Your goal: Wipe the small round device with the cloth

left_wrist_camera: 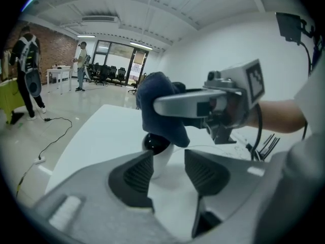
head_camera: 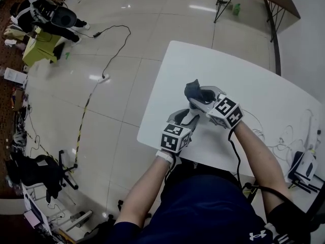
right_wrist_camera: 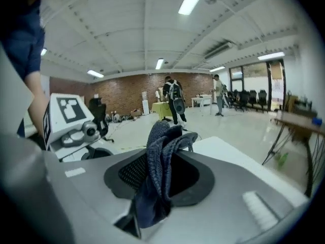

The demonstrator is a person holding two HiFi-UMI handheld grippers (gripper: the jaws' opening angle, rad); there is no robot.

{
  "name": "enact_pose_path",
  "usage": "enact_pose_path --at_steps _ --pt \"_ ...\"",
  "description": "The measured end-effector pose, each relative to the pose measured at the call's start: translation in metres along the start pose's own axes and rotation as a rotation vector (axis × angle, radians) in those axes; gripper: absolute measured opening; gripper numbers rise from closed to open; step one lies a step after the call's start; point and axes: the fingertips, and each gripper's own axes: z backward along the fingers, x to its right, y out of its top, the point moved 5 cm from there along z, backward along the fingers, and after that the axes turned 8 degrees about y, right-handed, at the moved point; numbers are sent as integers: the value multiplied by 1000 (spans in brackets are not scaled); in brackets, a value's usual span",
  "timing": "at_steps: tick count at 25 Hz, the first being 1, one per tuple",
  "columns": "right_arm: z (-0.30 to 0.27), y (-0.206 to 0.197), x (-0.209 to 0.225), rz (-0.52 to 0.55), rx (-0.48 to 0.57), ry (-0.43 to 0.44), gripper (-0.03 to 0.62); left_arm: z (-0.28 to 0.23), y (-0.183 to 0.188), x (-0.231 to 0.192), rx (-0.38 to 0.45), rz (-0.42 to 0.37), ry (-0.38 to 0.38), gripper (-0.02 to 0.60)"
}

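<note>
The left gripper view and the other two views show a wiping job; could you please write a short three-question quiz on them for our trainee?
1. True or false: the jaws of the right gripper are shut on the dark blue knitted cloth.
2. Where is the free end of that cloth?
A. over the top of the small round white device with a black dome
B. folded on a chair
C. on the floor
3. In a few words: what does the device stand on?

Key: 1 true; 2 A; 3 the white table.
</note>
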Motion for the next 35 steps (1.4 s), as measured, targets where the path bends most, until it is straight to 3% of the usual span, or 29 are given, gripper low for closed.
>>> enact_pose_path --at_steps 4,13,16,23,28,31,35 --pt "7 -6 38 -326 89 58 118 -5 0 5 -14 3 -20 193" --pt "7 -54 90 -627 145 75 119 -8 -1 9 -18 64 -31 193" --pt "1 -77 98 -690 114 50 119 -6 -3 9 -23 76 -27 193" --pt "-10 -89 92 -628 43 -12 120 -2 -8 6 -20 102 -14 193" --pt "7 -64 92 -562 137 -59 120 -1 -6 5 -2 97 -9 193" --pt "21 -34 83 -461 177 -70 120 2 -4 4 11 93 -9 193" --pt "31 9 53 -223 148 -55 121 4 0 5 38 70 -9 192"
